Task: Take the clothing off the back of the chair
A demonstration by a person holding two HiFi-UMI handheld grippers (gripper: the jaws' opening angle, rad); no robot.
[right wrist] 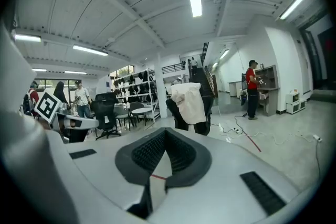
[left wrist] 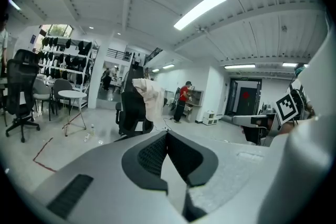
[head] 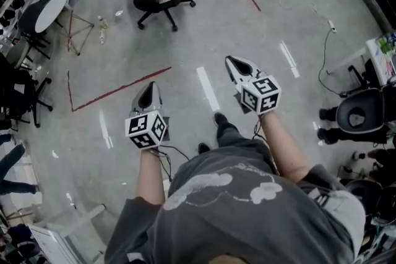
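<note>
Two grippers: left gripper [head: 148, 87] & right gripper [head: 233, 62] are held out over the floor, side by side, well apart from each other, both aimed toward the far chair.
Left jaws: together at the tips, nothing between them.
Right jaws: tips meet as well, empty; a strip of floor shows thru the slot behind the tips.
Clothing: pale cream garment [right wrist: 190, 102], draped over the top of the back of a black office chair [head: 162, 4].
Clothing vs grippers: well ahead of both, no contact. In the left gripper view it sits above & left of the jaw tips; in the right gripper view, above & slightly right of them. In the head view the chair stands at the top, left of centre, beyond a red tape line [head: 117, 91] on the floor.
Markings: black-and-white square codes on each gripper's cube [head: 146, 130]; pale cloud-shaped print on the person's grey top [head: 247, 207]. Signs in the far room are too small to read.
Hidden/unclear: in the head view a mosaic patch covers the chair's upper part & some of the garment, and the garment is cut by the top edge. In both gripper views the gripper bodies hide the chair's base.
Bystander: person in red top [left wrist: 184, 98], far behind the chair.
</note>
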